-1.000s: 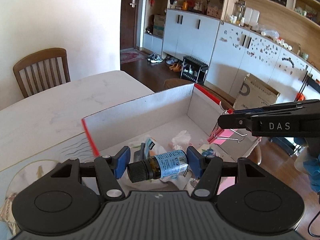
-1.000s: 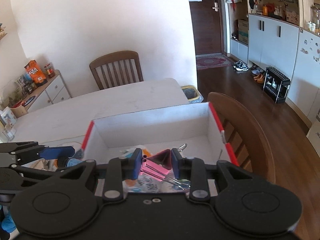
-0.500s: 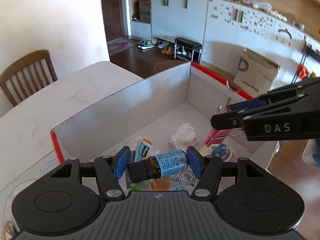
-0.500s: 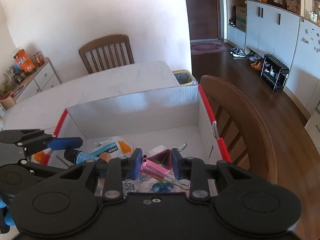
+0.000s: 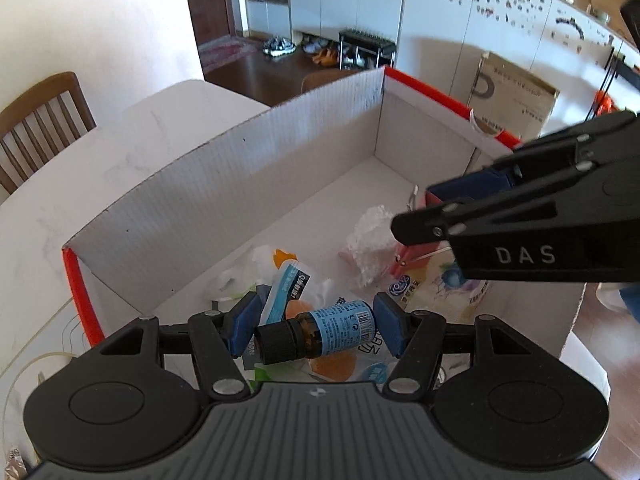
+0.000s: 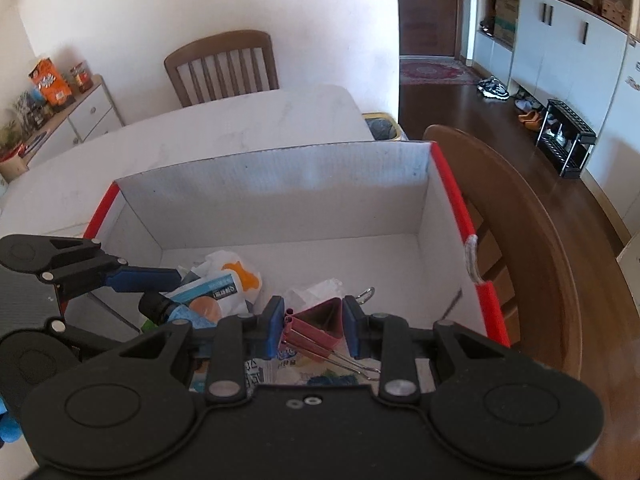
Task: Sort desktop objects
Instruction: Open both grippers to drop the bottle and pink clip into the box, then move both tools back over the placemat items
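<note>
Bottle (image 5: 334, 330), small, brown glass with a ribbed black cap and a glossy blue paper label, lying crosswise between the blue pads of the left hand-held gripper (image 5: 316, 330), cap against one pad and base against the other, hanging just above the litter inside the white corrugated box (image 5: 224, 184). Likely handling as light but rigid and breakable, round and smooth enough to roll or slip; gripping end to end looking secure only while squeezed squarely, the label band offering a less slippery hold than bare glass. Binder clip (image 6: 316, 326), pink folded sheet metal, triangular, with thin wire handles trailing toward the camera, being pinched across its flat sides by the right hand-held gripper (image 6: 314, 328), pads pressed close together, also hovering over the box interior. Probably handling as light, stiff and springy, hard-edged, unlikely to break when dropped. Below both: crinkled clear plastic wrap (image 5: 370, 240), soft printed sachets (image 5: 290, 286) and a tissue pack (image 5: 444, 284), all limp and yielding. Red-edged box sitting on the pale marbled tabletop (image 6: 256, 128).
</note>
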### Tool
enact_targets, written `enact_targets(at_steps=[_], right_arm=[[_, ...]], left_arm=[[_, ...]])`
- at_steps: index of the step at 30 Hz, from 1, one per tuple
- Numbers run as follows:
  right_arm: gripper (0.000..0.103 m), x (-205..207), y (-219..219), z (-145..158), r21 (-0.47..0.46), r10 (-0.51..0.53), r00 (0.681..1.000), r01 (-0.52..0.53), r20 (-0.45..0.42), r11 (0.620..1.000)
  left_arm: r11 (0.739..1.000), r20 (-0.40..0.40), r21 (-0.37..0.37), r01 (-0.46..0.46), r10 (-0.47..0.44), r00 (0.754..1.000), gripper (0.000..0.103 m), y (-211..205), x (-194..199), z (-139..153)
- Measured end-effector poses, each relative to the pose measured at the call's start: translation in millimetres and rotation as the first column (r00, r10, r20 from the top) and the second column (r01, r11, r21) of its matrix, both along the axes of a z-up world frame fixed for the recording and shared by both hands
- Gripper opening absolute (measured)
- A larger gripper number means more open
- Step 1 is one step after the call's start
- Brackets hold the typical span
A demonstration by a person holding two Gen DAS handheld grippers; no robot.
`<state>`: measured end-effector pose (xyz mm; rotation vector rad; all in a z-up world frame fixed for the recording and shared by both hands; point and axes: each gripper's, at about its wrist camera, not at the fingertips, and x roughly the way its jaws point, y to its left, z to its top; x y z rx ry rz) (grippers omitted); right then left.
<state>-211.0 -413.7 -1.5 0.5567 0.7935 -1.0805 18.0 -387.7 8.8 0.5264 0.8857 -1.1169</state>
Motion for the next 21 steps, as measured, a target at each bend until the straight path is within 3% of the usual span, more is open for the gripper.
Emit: enact_targets(at_steps=[5,14,21], right_arm=[[0.032,4.4,-11.0,-2.6,0.024,0.004,1.0,-0.004,-0.004,1.0],[0.035,1.6,-18.2,-3.0,0.036,0.004,1.0,-0.004,0.005,0.999],[0.041,-3.7,-11.9,7.9,0.027,0.033,0.999,-0.034,0.024,0.999]], left_arm=[[0.999,-0.026,0.03,0.026,-0.026,0.999,0.062,-1.4,3.8,-1.0],[1.0,-0.059,0.005,0.016,-0.015,0.998,0.077,3.7,5.7,2.5],[0.999,-0.1,-0.05,-0.018,0.013,0.995,0.078,18.4,5.5,11.1]])
